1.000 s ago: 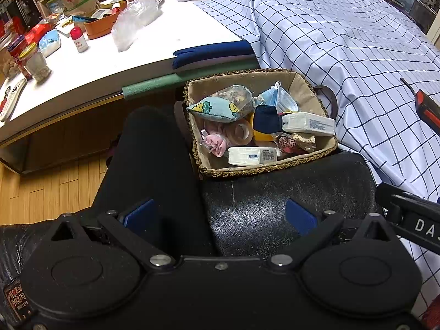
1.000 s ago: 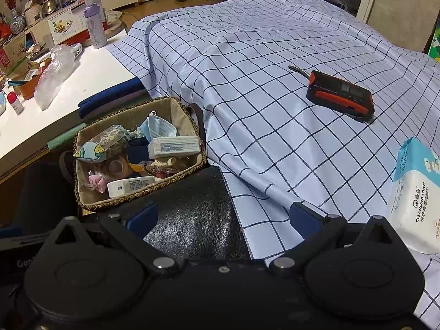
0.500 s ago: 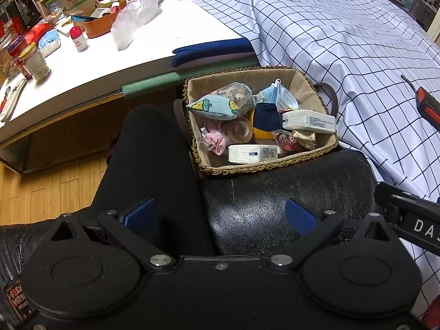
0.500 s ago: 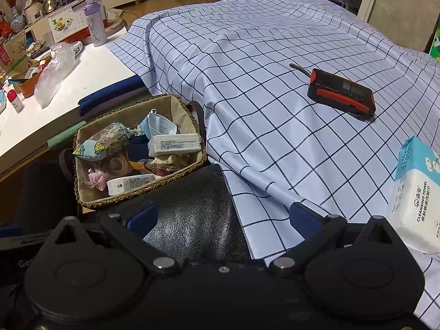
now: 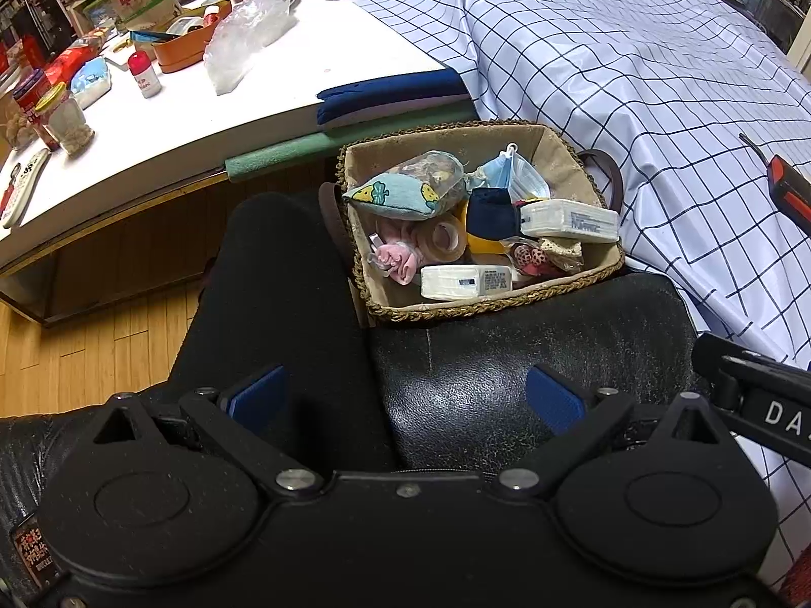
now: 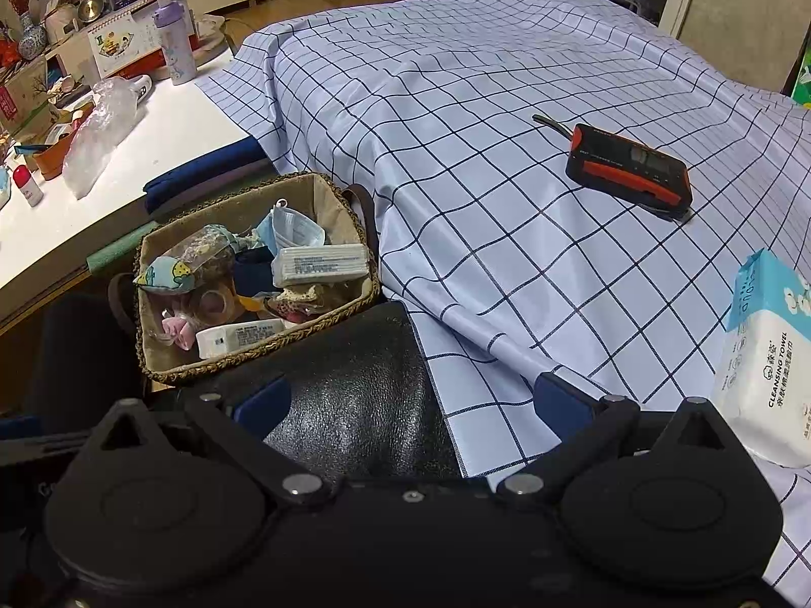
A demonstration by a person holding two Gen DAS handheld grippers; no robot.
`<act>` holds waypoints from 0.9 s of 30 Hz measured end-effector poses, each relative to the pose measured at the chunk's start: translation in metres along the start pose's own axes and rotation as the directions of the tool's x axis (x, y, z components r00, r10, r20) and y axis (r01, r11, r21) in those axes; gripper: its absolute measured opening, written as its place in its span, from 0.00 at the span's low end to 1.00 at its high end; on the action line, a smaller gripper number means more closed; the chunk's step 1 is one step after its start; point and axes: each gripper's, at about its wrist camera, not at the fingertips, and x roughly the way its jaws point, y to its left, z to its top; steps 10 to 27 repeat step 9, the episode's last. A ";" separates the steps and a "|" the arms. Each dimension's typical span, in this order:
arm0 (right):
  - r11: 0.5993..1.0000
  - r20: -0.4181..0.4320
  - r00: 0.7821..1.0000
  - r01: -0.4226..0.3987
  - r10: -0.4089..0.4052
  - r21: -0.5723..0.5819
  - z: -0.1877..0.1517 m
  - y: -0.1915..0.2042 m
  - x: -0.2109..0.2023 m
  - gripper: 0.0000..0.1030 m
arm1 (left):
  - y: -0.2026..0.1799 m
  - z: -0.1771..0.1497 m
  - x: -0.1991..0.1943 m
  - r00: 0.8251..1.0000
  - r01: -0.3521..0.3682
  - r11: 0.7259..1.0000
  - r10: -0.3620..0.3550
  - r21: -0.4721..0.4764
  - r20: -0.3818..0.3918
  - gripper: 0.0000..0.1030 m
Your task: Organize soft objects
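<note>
A woven basket [image 5: 507,304] [image 6: 324,321] sits on a black leather seat, filled with soft things: a light-blue printed pouch [image 5: 390,195] [image 6: 167,273], tissue packs [image 5: 567,220] [image 6: 319,263], a face mask [image 5: 512,177], a pink scrunchie [image 5: 400,258] and a tape roll [image 5: 446,238]. My left gripper [image 5: 403,395] is open and empty, hovering short of the basket. My right gripper [image 6: 410,400] is open and empty, to the right of the basket. A cleansing towel pack [image 6: 765,359] lies on the checked cloth at the far right.
A white checked cloth [image 6: 481,126] covers the surface to the right, with a black-and-orange device [image 6: 628,169] on it. A cluttered white table [image 5: 167,116] stands at the left with folded dark blue fabric [image 5: 390,96] on its edge. A black-clad leg [image 5: 273,294] lies left of the basket.
Both grippers have drifted back very slightly, and the basket sits a little higher in each view. Nothing was grasped or released.
</note>
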 end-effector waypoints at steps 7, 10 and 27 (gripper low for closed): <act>1.000 -0.005 1.000 0.000 0.000 -0.007 -0.002 0.001 0.001 1.00 | 0.001 0.000 0.001 1.000 -0.003 1.000 0.003 0.001 -0.002 0.94; 1.000 -0.006 1.000 0.001 -0.001 -0.008 -0.002 0.001 0.001 1.00 | 0.001 0.001 0.002 1.000 -0.001 1.000 0.001 -0.001 -0.004 0.94; 1.000 -0.006 1.000 0.001 -0.001 -0.008 -0.002 0.001 0.001 1.00 | 0.001 0.001 0.002 1.000 -0.001 1.000 0.001 -0.001 -0.004 0.94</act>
